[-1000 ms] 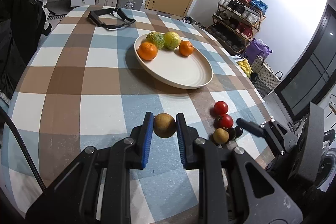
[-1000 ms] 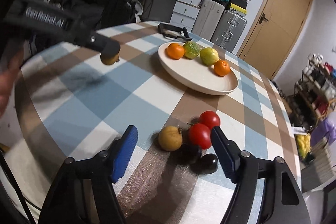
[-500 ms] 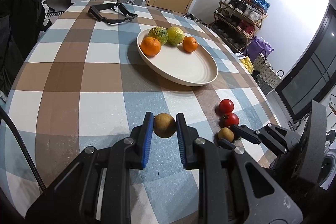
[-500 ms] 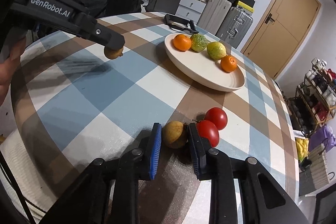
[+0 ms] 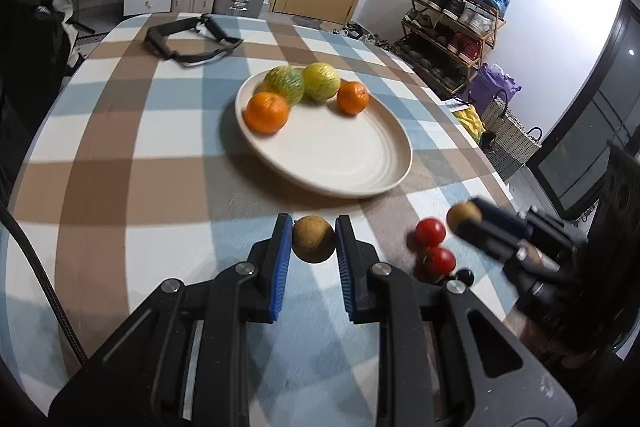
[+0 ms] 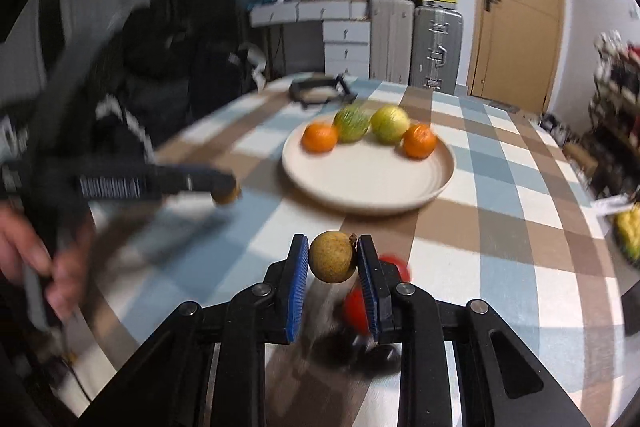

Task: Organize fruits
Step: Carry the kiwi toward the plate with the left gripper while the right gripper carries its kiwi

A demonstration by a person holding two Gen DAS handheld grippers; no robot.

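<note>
On a checked tablecloth (image 5: 100, 163) sits a wide cream plate (image 5: 352, 163), the landmark, already holding two oranges and two green-yellow fruits along its far rim, likely the gathering spot. Nearer the viewer than the plate, the left gripper (image 5: 314, 251) is clamped on a small brown fruit (image 5: 314, 238), lifted clear for carrying. Right of it, the right gripper (image 6: 333, 267) pinches a second brown fruit (image 6: 333, 257). Two red tomatoes (image 5: 430, 231) and dark small fruits wait below the plate's near-right edge.
</note>
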